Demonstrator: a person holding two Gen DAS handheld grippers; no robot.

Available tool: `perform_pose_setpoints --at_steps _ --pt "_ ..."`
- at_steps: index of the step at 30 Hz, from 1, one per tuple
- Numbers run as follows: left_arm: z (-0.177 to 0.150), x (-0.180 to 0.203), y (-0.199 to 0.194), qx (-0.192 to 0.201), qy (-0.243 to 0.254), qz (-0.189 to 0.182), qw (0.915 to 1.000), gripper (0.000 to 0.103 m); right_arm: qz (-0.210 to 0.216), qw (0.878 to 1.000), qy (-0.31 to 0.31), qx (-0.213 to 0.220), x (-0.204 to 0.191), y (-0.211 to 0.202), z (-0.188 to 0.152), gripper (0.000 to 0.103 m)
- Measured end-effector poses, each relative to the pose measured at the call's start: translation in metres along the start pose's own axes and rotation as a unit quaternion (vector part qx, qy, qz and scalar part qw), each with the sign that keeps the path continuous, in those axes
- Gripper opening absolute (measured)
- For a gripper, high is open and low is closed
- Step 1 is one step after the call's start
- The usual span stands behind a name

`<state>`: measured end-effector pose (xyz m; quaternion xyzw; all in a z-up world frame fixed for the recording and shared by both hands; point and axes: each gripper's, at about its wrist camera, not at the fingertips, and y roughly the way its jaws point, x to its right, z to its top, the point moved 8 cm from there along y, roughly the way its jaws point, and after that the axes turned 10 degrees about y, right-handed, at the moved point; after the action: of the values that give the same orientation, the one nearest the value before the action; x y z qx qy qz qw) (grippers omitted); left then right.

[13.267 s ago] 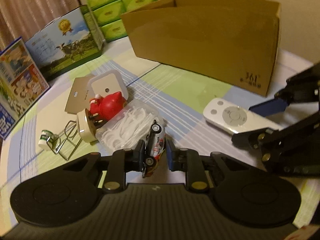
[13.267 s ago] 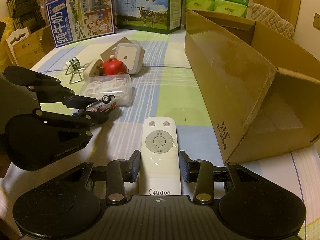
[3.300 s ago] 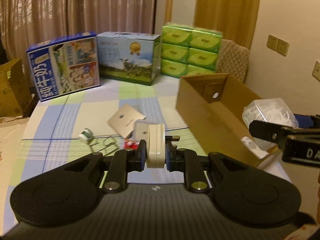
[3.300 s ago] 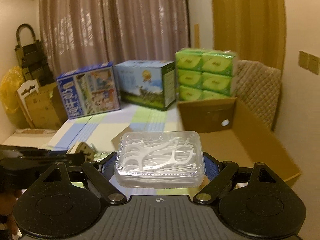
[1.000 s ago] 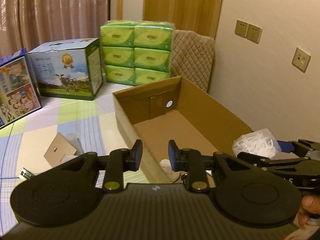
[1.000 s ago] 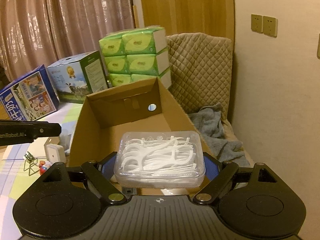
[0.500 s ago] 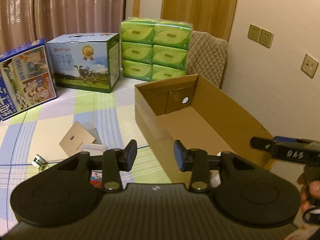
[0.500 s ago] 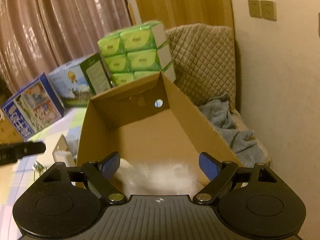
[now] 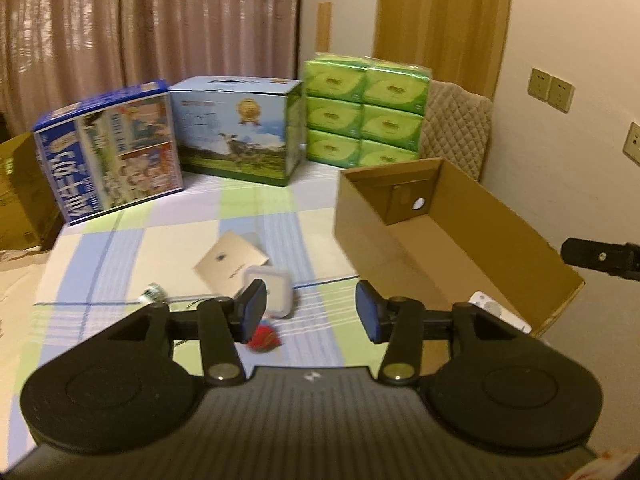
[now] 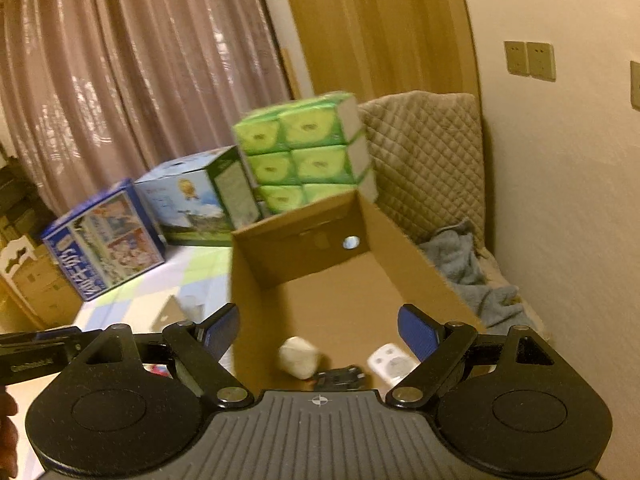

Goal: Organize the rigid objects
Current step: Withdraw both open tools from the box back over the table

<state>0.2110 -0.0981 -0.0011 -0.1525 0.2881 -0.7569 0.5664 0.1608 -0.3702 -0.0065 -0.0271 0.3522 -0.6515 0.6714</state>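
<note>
My left gripper [image 9: 312, 314] hangs over the checked tabletop left of the open cardboard box [image 9: 460, 216]; its jaws are opening with nothing between them. Just beyond its left pad lie a white square night light [image 9: 276, 292], a red toy [image 9: 264, 338], a gold card [image 9: 232, 260] and a small green-white item [image 9: 154, 292]. My right gripper [image 10: 320, 332] stands open and empty over the cardboard box [image 10: 360, 280]. Inside lie a cream plug [image 10: 300, 356], a dark toy car [image 10: 340, 378] and a white remote [image 10: 390, 362]. The floss-pick case is out of sight.
Two milk cartons [image 9: 116, 160] and a green tissue pack [image 9: 364, 108] line the table's far edge. A quilted chair back [image 10: 424, 160] and a grey towel [image 10: 468, 264] sit right of the box by the wall. A brown carton [image 9: 16, 192] stands off the table's left.
The right gripper let the floss-pick case drop into the box and rose, now empty. The left gripper swung left from the box toward the table items, its jaws spreading wider.
</note>
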Motion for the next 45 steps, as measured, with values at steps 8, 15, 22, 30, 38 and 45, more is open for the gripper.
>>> perform_pose_setpoints --at_steps 8,15,22,30,38,45 --pt "-0.037 -0.043 -0.049 -0.008 -0.013 0.039 0.9991 0.050 0.031 0.999 -0.023 -0.018 -0.045 -0.019 -0.032 0.083" --pt "-0.060 -0.077 -0.080 -0.010 -0.028 0.071 0.9970 0.066 0.053 0.997 -0.044 -0.036 -0.078 -0.026 -0.062 0.083" --pt "-0.077 -0.097 -0.093 -0.017 -0.038 0.090 0.9951 0.078 0.066 0.995 -0.057 -0.054 -0.098 -0.026 -0.084 0.083" --pt "-0.085 -0.108 -0.094 -0.024 -0.039 0.100 0.9939 0.082 0.070 0.993 -0.070 -0.068 -0.109 -0.022 -0.100 0.083" --pt "-0.089 -0.110 -0.086 -0.032 -0.039 0.097 0.9940 0.083 0.069 0.992 -0.077 -0.076 -0.113 -0.014 -0.108 0.083" --pt "-0.093 -0.111 -0.075 -0.037 -0.039 0.090 0.9944 0.083 0.068 0.990 -0.086 -0.084 -0.119 -0.002 -0.116 0.083"
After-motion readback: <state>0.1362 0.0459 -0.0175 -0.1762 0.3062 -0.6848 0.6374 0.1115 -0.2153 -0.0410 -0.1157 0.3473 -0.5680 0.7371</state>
